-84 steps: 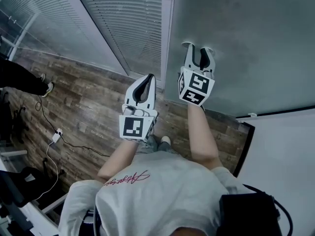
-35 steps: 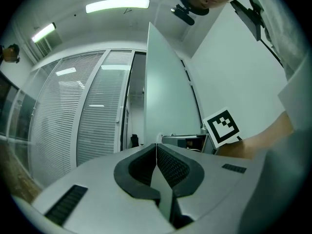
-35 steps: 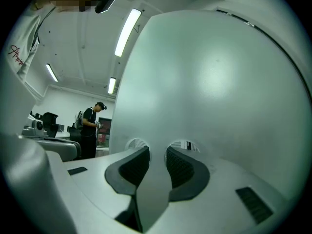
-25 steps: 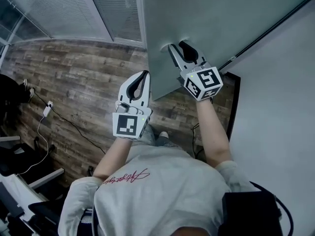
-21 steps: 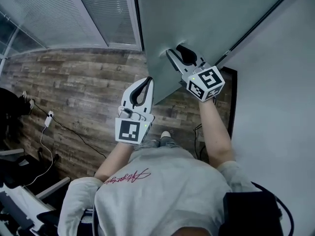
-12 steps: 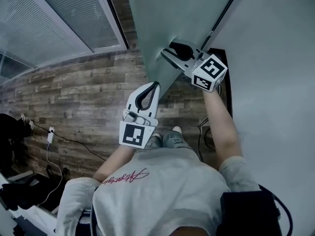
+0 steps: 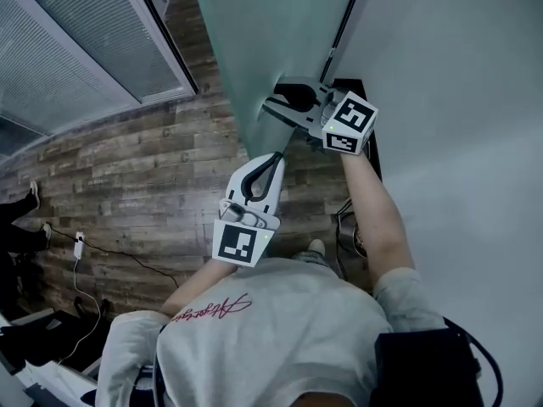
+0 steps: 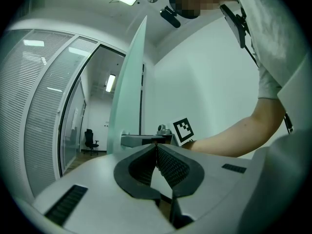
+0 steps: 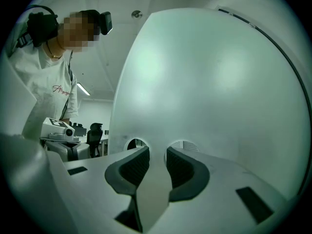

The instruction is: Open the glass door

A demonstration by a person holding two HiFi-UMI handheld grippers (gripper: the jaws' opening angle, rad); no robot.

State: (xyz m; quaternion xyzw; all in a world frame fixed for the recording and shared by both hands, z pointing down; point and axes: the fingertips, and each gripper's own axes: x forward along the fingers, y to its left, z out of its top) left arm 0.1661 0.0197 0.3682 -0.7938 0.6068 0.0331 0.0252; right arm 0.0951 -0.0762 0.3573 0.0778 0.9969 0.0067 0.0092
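Clamping a pale strip that I take for the handle [image 9: 152, 174], my right gripper [image 7: 273, 96] sits against the face of the glass door [image 7: 254, 32] in the upper middle of the head view. My left gripper [image 7: 276, 158] hangs just below, jaws together on nothing. By my reading the door is well swung, its free edge turned toward me, with wooden floor [image 7: 127, 168] showing at left and the white wall [image 7: 458, 100] at right. Left to do, I judge: finish the swing and let go. I count two grippers, one door and two round fittings [image 9: 183, 145].
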